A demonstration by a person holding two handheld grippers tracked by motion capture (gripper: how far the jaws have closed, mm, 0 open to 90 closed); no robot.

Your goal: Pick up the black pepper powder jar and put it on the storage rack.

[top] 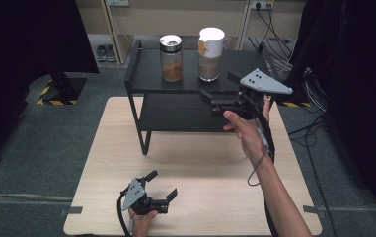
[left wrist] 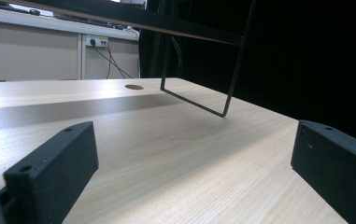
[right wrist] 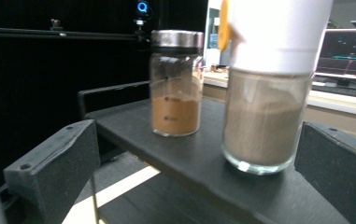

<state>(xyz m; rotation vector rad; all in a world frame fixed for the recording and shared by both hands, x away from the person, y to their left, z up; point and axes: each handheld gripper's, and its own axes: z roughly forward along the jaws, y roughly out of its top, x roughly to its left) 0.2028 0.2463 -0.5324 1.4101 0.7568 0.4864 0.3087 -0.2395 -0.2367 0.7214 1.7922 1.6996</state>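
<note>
- Left gripper (top: 162, 188) rests on the table (top: 200, 163), in front of the shelf (top: 185, 79), jaws wide apart, nothing between them.
- Right gripper (top: 217, 94) hangs at the shelf's front edge, jaws apart, empty.
- White-lid jar (right wrist: 269, 93) stands on the shelf, just ahead of it.
- Brown jar (right wrist: 175, 84) stands beside it.

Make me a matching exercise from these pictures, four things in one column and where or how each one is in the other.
1. jar with the white lid
2. jar with the metal lid
3. left tongs
4. right tongs

a. resting low on the wooden table, open
b. left on the black shelf's top
c. raised, open, near the shelf
d. right on the shelf's top

Pairs: 1-d, 2-b, 3-a, 4-c
</note>
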